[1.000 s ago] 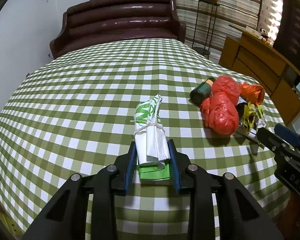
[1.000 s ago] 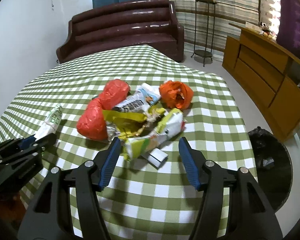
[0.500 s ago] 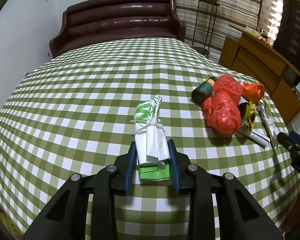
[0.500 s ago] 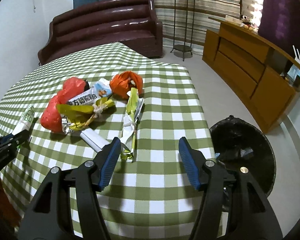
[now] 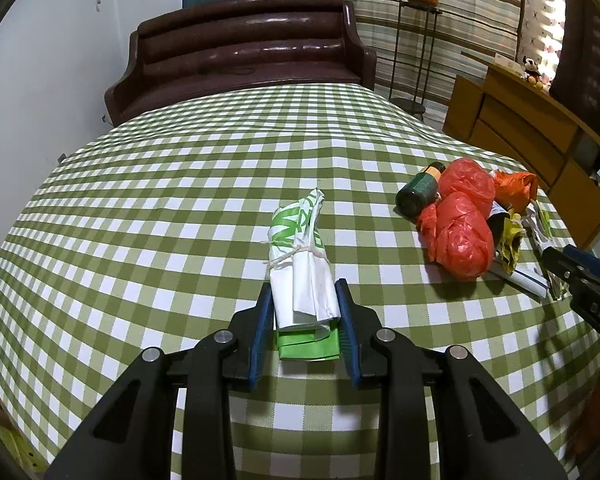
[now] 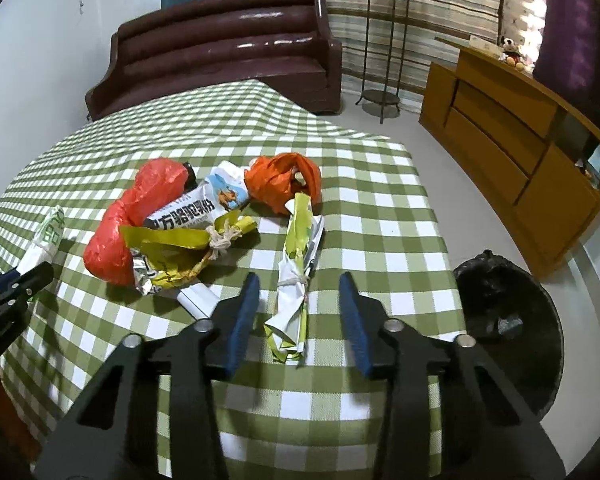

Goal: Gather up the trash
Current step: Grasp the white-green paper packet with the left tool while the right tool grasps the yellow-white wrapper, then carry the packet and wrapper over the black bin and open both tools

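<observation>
My left gripper (image 5: pixel 304 312) is shut on a white and green tied wrapper bundle (image 5: pixel 302 264) that lies on the green checked tablecloth (image 5: pixel 160 220). My right gripper (image 6: pixel 300 300) is open, its jaws on either side of a yellow-green and white tied wrapper (image 6: pixel 296 276) without touching it. A pile of trash sits to the left of it: a red plastic bag (image 6: pixel 136 216), an orange bag (image 6: pixel 284 180), a printed packet (image 6: pixel 200 208) and a yellow crumpled wrapper (image 6: pixel 172 252). The pile also shows in the left wrist view, with the red bag (image 5: pixel 460 232) and a dark bottle (image 5: pixel 418 192).
A black-lined trash bin (image 6: pixel 508 320) stands on the floor right of the table. A dark brown sofa (image 5: pixel 240 48) is behind the table, a wooden cabinet (image 6: pixel 512 136) at the right, and a plant stand (image 6: pixel 384 40) by the curtain. The table edge is near both grippers.
My right gripper swung right toward the bin, then came back left and forward around the yellow-green wrapper, which now lies apart from the pile. My left gripper stayed shut on its bundle.
</observation>
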### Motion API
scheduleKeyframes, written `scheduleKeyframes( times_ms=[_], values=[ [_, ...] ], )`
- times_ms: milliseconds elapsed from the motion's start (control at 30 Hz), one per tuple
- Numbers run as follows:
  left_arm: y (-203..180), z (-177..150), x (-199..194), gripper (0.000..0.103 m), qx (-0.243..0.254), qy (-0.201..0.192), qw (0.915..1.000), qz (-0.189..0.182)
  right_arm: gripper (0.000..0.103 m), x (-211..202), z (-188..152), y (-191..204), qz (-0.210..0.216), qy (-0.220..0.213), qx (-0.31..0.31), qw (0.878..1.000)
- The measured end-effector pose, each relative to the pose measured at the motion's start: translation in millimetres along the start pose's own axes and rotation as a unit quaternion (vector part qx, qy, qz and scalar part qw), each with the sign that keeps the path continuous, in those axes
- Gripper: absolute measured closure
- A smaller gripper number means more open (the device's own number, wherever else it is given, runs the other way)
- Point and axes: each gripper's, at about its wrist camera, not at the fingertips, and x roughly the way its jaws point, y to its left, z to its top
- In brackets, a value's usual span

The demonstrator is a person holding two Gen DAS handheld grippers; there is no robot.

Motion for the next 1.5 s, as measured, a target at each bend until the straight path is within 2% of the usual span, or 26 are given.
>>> scheduleKeyframes(
  times_ms=[100, 233, 300, 533, 900, 1233, 1500],
  values=[
    [-3.2, -0.7, -0.5, 0.071, 0.002, 0.000, 1.0000, -0.002, 0.071, 5.0, -1.8, -3.0, 0.000, 0.012, 0.002, 1.000],
    [-6.2, -1.0, 0.0, 0.071, 0.003, 0.001, 1.0000, -0.004, 0.084, 3.3, -3.3, -5.0, -0.004, 0.010, -0.001, 1.000],
    [-6.8, -1.0, 0.6, 0.071, 0.004, 0.002, 1.0000, -0.006, 0.086, 1.9, -4.6, -7.5, 0.000, 0.010, 0.002, 1.000],
    [-14.1, -2.4, -3.0, 0.071, 0.006, -0.002, 0.9999, -0.015, 0.086, -8.3, -12.9, -12.5, 0.004, 0.001, 0.002, 1.000],
    [-44.0, -2.9, -29.0, 0.071, 0.022, -0.033, 0.9981, -0.048, 0.086, -38.4, -22.8, -39.7, -0.004, -0.023, 0.023, 0.999],
    [-113.7, 1.0, -49.8, 0.071, 0.077, -0.064, 0.9890, -0.108, 0.086, -68.4, -38.5, -97.5, -0.045, -0.047, 0.063, 0.996],
    [-187.7, -0.6, -49.6, 0.071, 0.135, -0.069, 0.9751, -0.162, 0.086, -80.8, -52.2, -144.3, -0.079, -0.053, 0.099, 0.991]
  ],
)
